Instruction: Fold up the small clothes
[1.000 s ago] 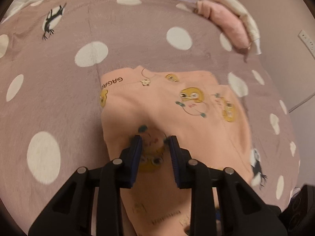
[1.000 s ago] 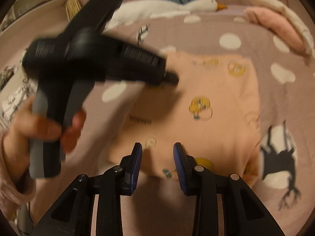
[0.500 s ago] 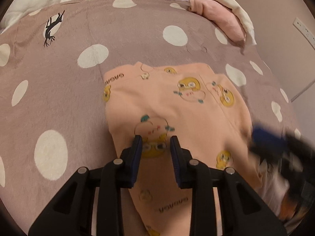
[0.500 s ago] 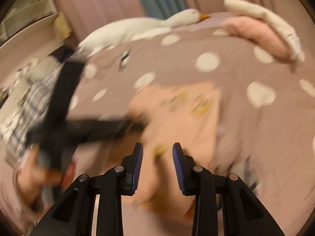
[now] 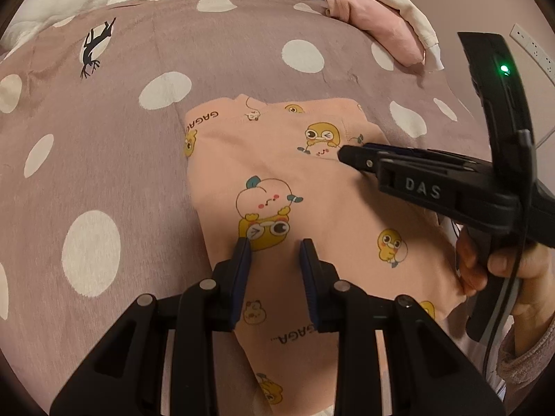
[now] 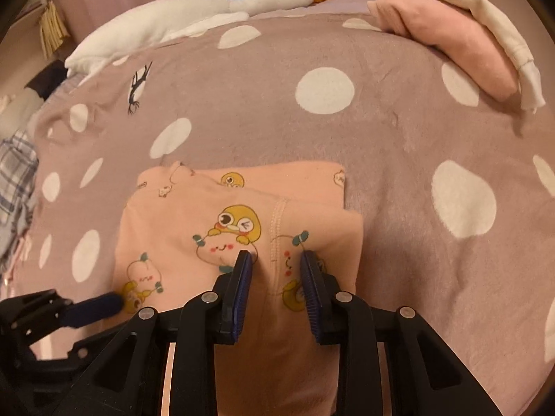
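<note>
Finds the peach printed garment (image 5: 277,159) flat on the polka-dot blanket (image 5: 104,138), near the middle of the bed, already doubled over: in the right wrist view a seamed upper layer laps across the lower one, leaving a strip of it bare at the far edge. Sets the left gripper (image 5: 274,242) low over the near-left part of the cloth, jaws at a narrow gap with nothing pinched between the pads, probably to pin that side flat. Brings the right gripper (image 6: 275,254) down over the folded layer, straddling the stitched seam, jaws likewise narrow and empty, seemingly to press or smooth the crease rather than lift it. Leaves a folded pink and cream pile (image 6: 451,34) well apart at the far right corner, likely the place for finished pieces, beside a white goose plush (image 6: 208,10) along the far edge.
</note>
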A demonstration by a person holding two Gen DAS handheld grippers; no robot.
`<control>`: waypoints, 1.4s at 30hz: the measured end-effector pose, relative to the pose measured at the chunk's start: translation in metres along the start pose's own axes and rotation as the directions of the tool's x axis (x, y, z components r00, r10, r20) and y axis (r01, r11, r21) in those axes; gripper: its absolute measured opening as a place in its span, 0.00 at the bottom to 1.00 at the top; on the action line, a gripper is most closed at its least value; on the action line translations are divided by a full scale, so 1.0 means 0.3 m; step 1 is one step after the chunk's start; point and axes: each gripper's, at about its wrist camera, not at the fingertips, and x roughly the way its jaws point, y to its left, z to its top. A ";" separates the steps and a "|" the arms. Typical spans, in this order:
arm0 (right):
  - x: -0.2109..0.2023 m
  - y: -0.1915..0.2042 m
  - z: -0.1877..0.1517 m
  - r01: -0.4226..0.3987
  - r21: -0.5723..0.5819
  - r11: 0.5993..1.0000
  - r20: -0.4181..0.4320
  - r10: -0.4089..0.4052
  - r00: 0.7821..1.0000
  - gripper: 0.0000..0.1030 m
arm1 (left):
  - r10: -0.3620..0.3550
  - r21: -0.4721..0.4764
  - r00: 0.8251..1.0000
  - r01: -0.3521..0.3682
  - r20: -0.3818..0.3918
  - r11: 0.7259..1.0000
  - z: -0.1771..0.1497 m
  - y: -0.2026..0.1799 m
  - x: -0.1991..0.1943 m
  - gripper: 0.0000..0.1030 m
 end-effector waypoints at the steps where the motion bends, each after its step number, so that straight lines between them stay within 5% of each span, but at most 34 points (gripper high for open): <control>1: 0.005 -0.005 0.008 -0.003 0.005 1.000 -0.001 0.003 1.000 0.29 | -0.003 -0.004 1.000 0.003 0.000 1.000 -0.004 0.000 -0.004 0.28; 12: -0.186 -0.012 -0.080 -0.130 -0.049 0.990 0.133 0.136 0.982 0.29 | 0.014 0.042 1.000 -0.013 -0.008 0.999 -0.097 -0.035 -0.055 0.28; 19: -0.120 0.015 -0.174 -0.030 -0.132 0.991 0.039 0.035 0.999 0.29 | 0.026 0.031 1.000 -0.026 -0.016 0.999 -0.120 -0.040 -0.056 0.28; 29: -0.224 0.038 -0.227 -0.087 -0.128 0.988 0.069 0.096 0.993 0.29 | 0.044 0.025 0.999 -0.043 -0.025 0.999 -0.171 -0.049 -0.076 0.28; 34: -0.182 0.040 -0.274 -0.040 -0.134 0.990 0.034 0.045 0.998 0.29 | 0.055 0.042 0.998 -0.053 -0.043 0.998 -0.202 -0.067 -0.069 0.28; 42: -0.230 0.027 -0.287 -0.066 -0.088 0.994 0.035 0.070 0.997 0.29 | 0.056 0.033 0.997 -0.055 -0.052 0.998 -0.235 -0.063 -0.079 0.28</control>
